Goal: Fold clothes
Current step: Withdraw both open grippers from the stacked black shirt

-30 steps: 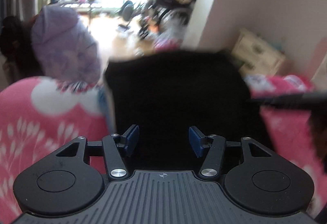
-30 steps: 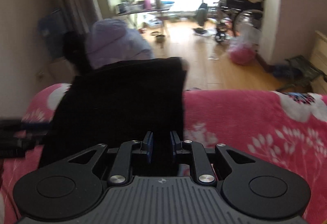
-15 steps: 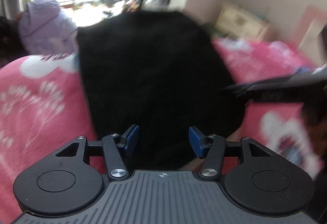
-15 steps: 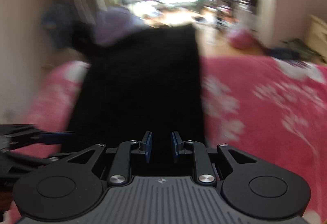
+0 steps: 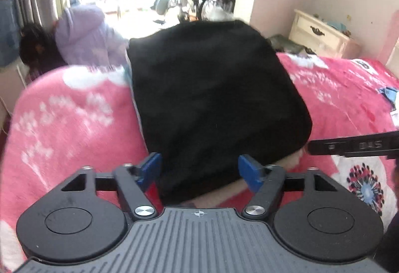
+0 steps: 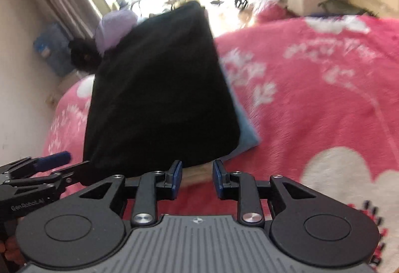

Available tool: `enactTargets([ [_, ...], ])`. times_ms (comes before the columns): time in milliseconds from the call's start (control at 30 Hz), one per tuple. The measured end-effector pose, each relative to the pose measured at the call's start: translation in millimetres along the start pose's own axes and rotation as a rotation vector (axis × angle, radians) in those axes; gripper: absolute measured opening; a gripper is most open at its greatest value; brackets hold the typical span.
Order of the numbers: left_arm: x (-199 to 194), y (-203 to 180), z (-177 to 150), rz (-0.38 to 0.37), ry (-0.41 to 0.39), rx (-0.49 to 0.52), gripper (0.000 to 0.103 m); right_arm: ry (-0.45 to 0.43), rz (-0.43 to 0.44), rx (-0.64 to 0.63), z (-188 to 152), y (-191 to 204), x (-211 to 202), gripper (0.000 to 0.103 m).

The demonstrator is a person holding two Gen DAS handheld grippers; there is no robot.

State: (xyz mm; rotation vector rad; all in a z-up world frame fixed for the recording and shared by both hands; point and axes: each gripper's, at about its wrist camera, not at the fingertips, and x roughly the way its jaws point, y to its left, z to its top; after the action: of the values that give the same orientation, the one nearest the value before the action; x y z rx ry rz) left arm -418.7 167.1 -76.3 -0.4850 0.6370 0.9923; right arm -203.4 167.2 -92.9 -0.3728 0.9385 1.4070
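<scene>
A black folded garment (image 5: pixel 212 103) lies on the pink flowered blanket (image 5: pixel 67 123) of a bed. It also shows in the right wrist view (image 6: pixel 159 88), with a light blue cloth (image 6: pixel 245 133) sticking out under its right edge. My left gripper (image 5: pixel 199 169) is open at the garment's near edge, its blue pads either side of that edge. My right gripper (image 6: pixel 196 179) is open just short of the garment's near right corner and holds nothing. Each gripper shows at the edge of the other's view.
A lilac garment (image 5: pixel 84 34) and a dark item (image 5: pixel 35 48) lie past the far left end of the bed. A cream dresser (image 5: pixel 321 36) stands by the right wall. A bright window and cluttered floor lie beyond. A blue scrap (image 5: pixel 389 95) lies at the right.
The black garment has come down from being held up and now lies flat on the blanket. My right gripper has opened and let go of it. The left gripper stayed open.
</scene>
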Motion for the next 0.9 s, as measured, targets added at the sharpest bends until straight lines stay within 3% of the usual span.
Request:
enactTargets([
  [100, -11, -5, 12, -0.012, -0.016, -0.012, 0.096, -0.049, -0.016, 0.011, -1, 3, -12, 0.043],
  [200, -19, -14, 24, -0.025, -0.048, 0.016, 0.100, -0.056, -0.031, 0.006, -3, 3, -12, 0.043],
  [467, -28, -22, 34, -0.008, -0.068, -0.011, 0.102, -0.092, -0.048, 0.000, -2, 10, -24, 0.052],
  [900, -24, -30, 34, 0.136, -0.025, -0.017, 0.103, -0.061, -0.062, -0.025, -3, 18, -17, 0.058],
])
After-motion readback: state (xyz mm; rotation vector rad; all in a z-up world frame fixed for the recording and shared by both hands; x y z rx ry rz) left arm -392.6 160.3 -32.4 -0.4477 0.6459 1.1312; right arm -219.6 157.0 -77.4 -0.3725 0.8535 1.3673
